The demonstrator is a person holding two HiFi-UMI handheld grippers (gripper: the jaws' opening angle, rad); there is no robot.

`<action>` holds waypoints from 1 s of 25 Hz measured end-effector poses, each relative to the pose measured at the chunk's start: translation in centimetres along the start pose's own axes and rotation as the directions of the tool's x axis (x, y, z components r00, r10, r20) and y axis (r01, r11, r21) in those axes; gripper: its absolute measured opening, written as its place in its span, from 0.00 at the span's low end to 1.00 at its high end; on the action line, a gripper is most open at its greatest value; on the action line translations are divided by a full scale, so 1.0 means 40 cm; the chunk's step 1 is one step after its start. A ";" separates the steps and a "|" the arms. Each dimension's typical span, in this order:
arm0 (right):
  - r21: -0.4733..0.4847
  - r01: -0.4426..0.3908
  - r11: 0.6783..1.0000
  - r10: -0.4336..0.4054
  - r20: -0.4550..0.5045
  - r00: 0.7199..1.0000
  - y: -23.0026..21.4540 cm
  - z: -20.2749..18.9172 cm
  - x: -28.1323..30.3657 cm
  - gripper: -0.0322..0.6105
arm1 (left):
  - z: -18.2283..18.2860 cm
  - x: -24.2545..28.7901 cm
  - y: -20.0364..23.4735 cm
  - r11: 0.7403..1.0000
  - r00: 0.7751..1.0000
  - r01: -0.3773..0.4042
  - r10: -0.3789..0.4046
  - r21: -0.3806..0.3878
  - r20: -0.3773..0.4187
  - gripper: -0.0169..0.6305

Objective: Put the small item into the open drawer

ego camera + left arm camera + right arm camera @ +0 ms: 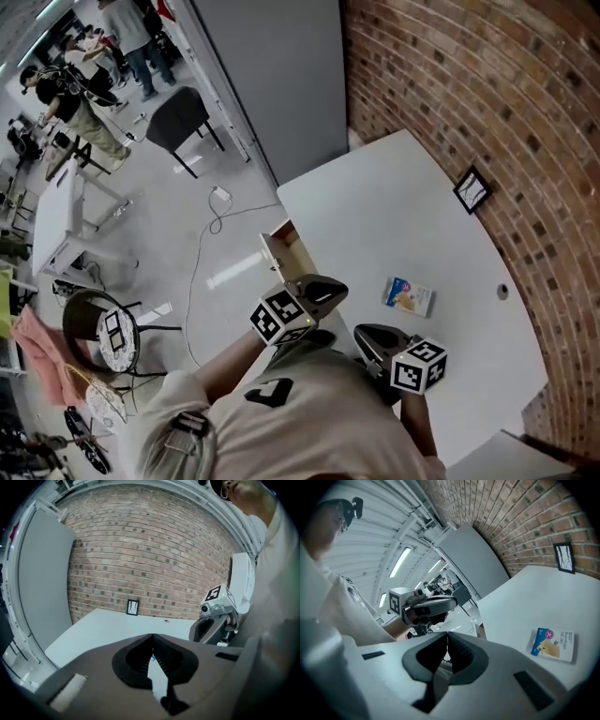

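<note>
The left gripper [323, 292] and right gripper [370, 336] hover with jaws clenched on nothing, seemingly between moves. The small packet [408, 296] lies on the desk [394, 197], near the open drawer [286, 251].

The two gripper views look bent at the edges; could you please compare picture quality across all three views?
Left gripper view: strong fisheye bends the brick wall into an arch, corners dark. Right gripper view: same bending, ceiling lights glare white, the small packet is sharp. Head view: evenly lit, white table bright, little shadow.
</note>
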State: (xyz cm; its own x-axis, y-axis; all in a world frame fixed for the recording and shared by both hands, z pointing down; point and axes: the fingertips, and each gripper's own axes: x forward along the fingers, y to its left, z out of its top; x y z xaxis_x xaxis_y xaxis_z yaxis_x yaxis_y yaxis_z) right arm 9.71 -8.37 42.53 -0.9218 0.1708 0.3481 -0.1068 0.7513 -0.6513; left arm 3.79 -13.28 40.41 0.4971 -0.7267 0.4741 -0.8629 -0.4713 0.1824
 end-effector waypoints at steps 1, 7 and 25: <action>-0.005 -0.024 1.000 0.024 -0.007 1.000 -0.003 0.000 -0.005 0.06 | 0.001 0.003 -0.003 1.000 1.000 -0.019 0.019 -0.010 -0.005 0.03; -0.026 -0.126 0.992 0.126 -0.003 0.992 0.022 0.023 -0.010 0.06 | 0.019 -0.048 -0.007 0.993 0.993 -0.117 0.116 -0.028 -0.014 0.03; 0.077 0.175 0.982 -0.184 0.137 0.973 0.007 0.017 -0.076 0.06 | -0.009 0.052 0.017 0.995 0.993 0.102 -0.100 0.024 -0.062 0.03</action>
State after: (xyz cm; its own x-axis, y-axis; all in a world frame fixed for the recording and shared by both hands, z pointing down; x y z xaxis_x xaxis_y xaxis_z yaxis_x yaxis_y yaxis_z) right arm 12.22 -9.12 40.83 -0.9283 -0.0594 0.3670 -0.2949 0.7186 -0.6298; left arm 4.21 -14.94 41.84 0.5745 -0.6433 0.5062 -0.8053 -0.5549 0.2088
